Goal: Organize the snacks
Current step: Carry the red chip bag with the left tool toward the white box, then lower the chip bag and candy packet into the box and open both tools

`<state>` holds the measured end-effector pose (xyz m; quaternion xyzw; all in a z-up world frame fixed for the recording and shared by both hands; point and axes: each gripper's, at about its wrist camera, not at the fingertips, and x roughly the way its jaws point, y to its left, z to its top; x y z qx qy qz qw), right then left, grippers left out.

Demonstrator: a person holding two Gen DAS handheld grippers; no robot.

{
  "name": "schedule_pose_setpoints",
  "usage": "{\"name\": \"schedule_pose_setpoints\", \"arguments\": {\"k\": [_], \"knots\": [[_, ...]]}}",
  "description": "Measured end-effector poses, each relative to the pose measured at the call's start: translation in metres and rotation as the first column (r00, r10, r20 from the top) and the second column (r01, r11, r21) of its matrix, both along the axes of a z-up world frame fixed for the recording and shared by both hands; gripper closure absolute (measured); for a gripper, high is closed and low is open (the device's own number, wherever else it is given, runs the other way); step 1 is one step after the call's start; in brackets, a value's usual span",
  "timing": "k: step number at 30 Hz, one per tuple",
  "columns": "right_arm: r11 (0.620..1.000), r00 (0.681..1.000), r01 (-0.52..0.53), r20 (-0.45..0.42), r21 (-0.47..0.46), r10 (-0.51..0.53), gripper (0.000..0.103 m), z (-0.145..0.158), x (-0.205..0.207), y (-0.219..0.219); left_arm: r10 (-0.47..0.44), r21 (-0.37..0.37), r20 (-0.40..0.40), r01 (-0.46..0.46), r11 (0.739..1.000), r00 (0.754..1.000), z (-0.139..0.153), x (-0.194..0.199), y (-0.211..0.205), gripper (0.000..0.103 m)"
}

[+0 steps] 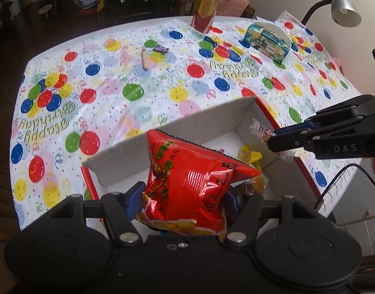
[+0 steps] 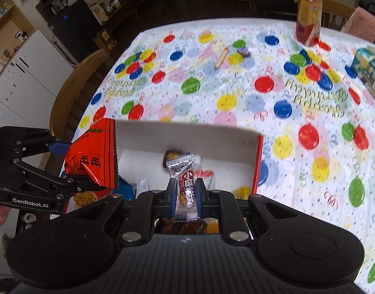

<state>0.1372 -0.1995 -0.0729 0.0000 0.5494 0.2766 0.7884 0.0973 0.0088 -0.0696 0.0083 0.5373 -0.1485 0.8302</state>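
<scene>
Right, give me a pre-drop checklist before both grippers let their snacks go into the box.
1. Left gripper clamped on the red snack bag: ok.
2. Right gripper clamped on the small clear-wrapped snack: ok.
3. Both snacks over the open box, not the tablecloth: ok.
4. Free floor space in the box: ok, white bottom shows.
5. Grippers apart from each other: ok.
6. Snacks still out on the table, purple candy: not ok.

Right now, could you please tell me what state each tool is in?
Left tool: closed on the red snack bag, above the box.
Right tool: closed on the small clear-wrapped snack.
</scene>
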Motion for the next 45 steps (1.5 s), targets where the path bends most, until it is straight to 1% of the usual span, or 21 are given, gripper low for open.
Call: {"name": "schedule_pose_setpoints", "arguments": {"k": [7, 11, 13, 17, 20, 24, 32, 35, 37, 40, 43, 44, 45], "knots": [[1.000, 0.999, 0.005, -0.040, -0.010, -0.005, 0.088, -0.019, -0.012, 0.000, -0.024, 0.024, -0.005, 0.024, 0.999, 1.000, -0.010, -0.013, -0.007, 0.039], [1.000, 0.999, 0.009, -0.047, -0.025, -0.010, 0.088, -0.027, -0.018, 0.000, -0.053, 0.025, 0.000, 0.053, 0.998, 0.999, -0.011, -0.017, -0.017, 0.039], [1.000, 0.999, 0.011, -0.053, -0.029, -0.013, 0.088, -0.031, -0.020, 0.000, -0.076, 0.042, 0.006, 0.076, 0.996, 0.997, -0.012, -0.017, -0.025, 0.039], [0.999, 0.998, 0.019, -0.053, -0.038, -0.021, 0.088, -0.035, -0.022, -0.001, -0.116, 0.082, 0.011, 0.115, 0.990, 0.993, -0.019, -0.016, -0.042, 0.039], [0.998, 0.998, 0.029, -0.057, -0.047, -0.032, 0.088, -0.038, -0.024, -0.004, -0.123, 0.107, -0.002, 0.123, 0.987, 0.992, -0.029, -0.013, -0.049, 0.039], [0.997, 0.996, 0.051, -0.067, -0.051, -0.054, 0.088, -0.043, -0.026, -0.010, -0.133, 0.126, -0.012, 0.133, 0.983, 0.991, -0.039, -0.011, -0.054, 0.039], [0.997, 0.994, 0.063, -0.090, -0.046, -0.066, 0.087, -0.047, -0.026, -0.014, -0.167, 0.158, -0.013, 0.167, 0.973, 0.986, -0.044, -0.013, -0.065, 0.038], [0.997, 0.993, 0.064, -0.093, -0.052, -0.069, 0.087, -0.047, -0.027, -0.016, -0.169, 0.164, -0.011, 0.168, 0.972, 0.986, -0.045, -0.013, -0.066, 0.034], [0.997, 0.993, 0.063, -0.093, -0.053, -0.068, 0.086, -0.046, -0.027, -0.016, -0.165, 0.158, -0.012, 0.165, 0.973, 0.986, -0.046, -0.014, -0.065, 0.027], [0.997, 0.994, 0.062, -0.088, -0.052, -0.066, 0.078, -0.043, -0.028, -0.017, -0.168, 0.159, -0.005, 0.166, 0.973, 0.986, -0.045, -0.016, -0.065, 0.018], [0.997, 0.994, 0.067, -0.081, -0.046, -0.070, 0.063, -0.039, -0.028, -0.019, -0.171, 0.157, 0.003, 0.168, 0.973, 0.985, -0.042, -0.018, -0.064, 0.016], [0.997, 0.994, 0.068, -0.077, -0.044, -0.071, 0.052, -0.038, -0.028, -0.020, -0.168, 0.155, 0.005, 0.165, 0.974, 0.986, -0.041, -0.018, -0.063, 0.016], [0.997, 0.995, 0.069, -0.072, -0.041, -0.072, 0.044, -0.036, -0.028, -0.021, -0.165, 0.151, 0.006, 0.162, 0.975, 0.986, -0.040, -0.018, -0.062, 0.015]]}}
